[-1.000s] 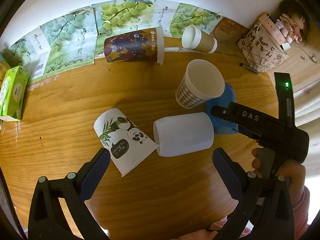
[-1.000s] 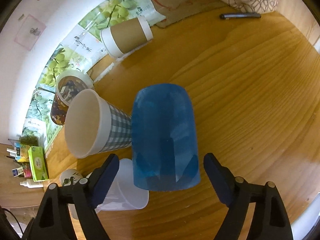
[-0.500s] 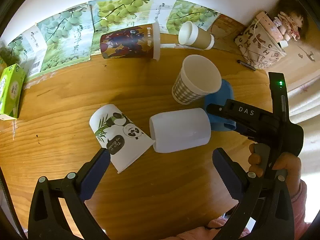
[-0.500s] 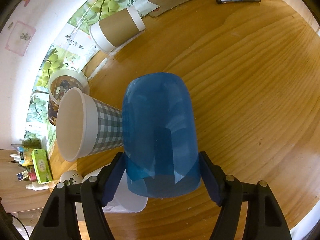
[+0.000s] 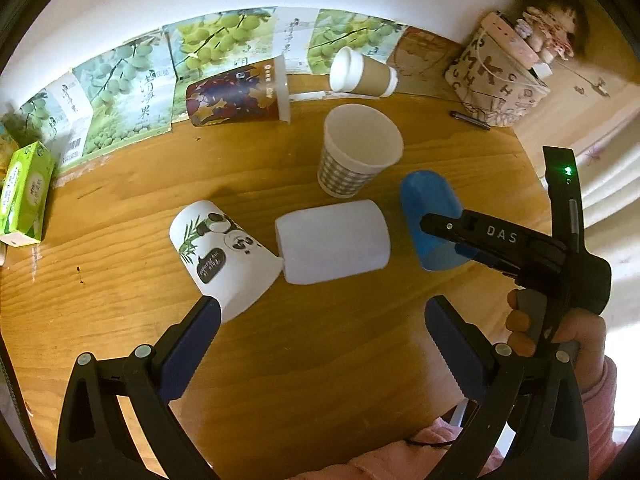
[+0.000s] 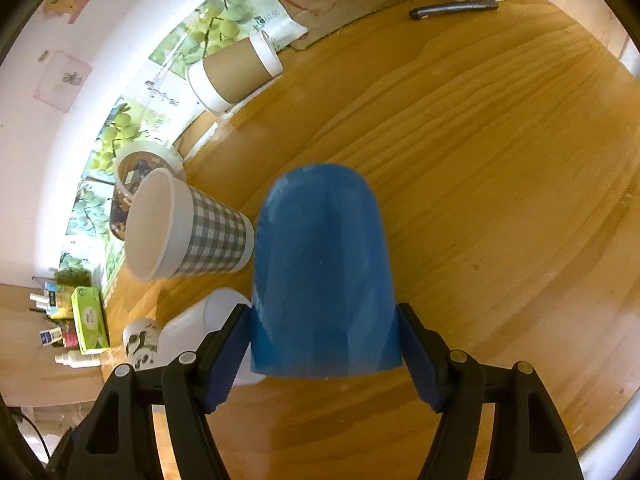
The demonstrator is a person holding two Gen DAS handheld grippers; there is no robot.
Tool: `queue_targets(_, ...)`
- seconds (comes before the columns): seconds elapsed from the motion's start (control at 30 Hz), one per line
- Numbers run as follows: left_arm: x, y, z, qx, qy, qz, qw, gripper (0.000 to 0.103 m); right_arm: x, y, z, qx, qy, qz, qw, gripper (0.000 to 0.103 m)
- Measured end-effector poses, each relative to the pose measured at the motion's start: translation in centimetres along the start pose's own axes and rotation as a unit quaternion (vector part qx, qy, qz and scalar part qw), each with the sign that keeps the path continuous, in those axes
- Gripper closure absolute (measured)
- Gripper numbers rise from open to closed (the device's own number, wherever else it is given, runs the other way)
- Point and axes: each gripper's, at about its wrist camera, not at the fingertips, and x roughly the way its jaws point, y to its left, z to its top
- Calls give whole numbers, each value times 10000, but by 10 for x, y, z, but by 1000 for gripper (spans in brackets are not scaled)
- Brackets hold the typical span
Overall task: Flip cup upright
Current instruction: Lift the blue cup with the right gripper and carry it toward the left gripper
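Observation:
A blue plastic cup (image 6: 320, 272) lies on its side, its open end toward me. My right gripper (image 6: 324, 356) is shut on it near the rim, one pad on each side. The blue cup also shows in the left wrist view (image 5: 430, 216), with the right gripper (image 5: 460, 240) clamped on its near end. My left gripper (image 5: 320, 344) is open and empty, hovering in front of a white cup (image 5: 334, 242) and a panda cup (image 5: 224, 256), both on their sides.
A checked paper cup (image 5: 358, 152) stands upright just beyond the blue cup. A dark printed cup (image 5: 236, 96) and a brown sleeved cup (image 5: 362, 74) lie at the back by grape boxes (image 5: 132, 80). A pen (image 5: 470, 120), a patterned bag (image 5: 496, 80) and a green box (image 5: 24, 192) sit at the edges.
My right gripper has closed on the blue cup; its jaws stood apart one second ago. The cup has shifted slightly away from the checked cup. The left gripper has drawn back a little.

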Motion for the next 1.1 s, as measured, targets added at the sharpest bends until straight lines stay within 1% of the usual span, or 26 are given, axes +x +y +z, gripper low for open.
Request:
queue_targets(0.23, -7, -18, -10, -51, -67, 3, 10000, 1, -27, -10, -14, -405, -116, 45, 9991, 31)
queue_targets(0.33, -10, -24, -14, -89, -148, 55, 9998, 1, -37, -15, -16, -637, -144, 171, 9977, 31)
queue_targets(0.4, -13, -28, -17, -177, -203, 113, 9996, 1, -44, -13, -18, -953, -209, 147, 9951, 31)
queue_targets(0.5, -14, -34, -22, -315, -210, 85, 9992, 1, -54, -8, -25, -1523, -358, 53, 9877, 31)
queue_targets(0.6, -16, -38, -28, -432, -267, 156, 9986, 1, -62, -2, -32, -2107, -498, 17, 9763, 31)
queue_targets(0.7, -20, -38, -32, -587, -325, 229, 9975, 1, -68, 1, -41, -2763, -605, 34, 9592, 31)
queue_targets(0.77, -22, -36, -37, -710, -343, 278, 9965, 1, -70, 3, -47, -3162, -641, 61, 9465, 31)
queue_targets(0.83, -23, -34, -41, -823, -331, 356, 9954, 1, -70, 7, -54, -3654, -695, 9, 9283, 31)
queue_targets(0.9, -23, -32, -47, -939, -340, 470, 9939, 1, -66, 8, -59, -4011, -642, -48, 9138, 31)
queue_targets(1.03, -27, -23, -56, -1244, -389, 613, 9896, 1, -59, 10, -69, -4447, -523, 47, 8942, 31)
queue_targets(1.1, -29, -20, -61, -1351, -402, 694, 9876, 1, -55, 12, -75, -4692, -499, 143, 8816, 31)
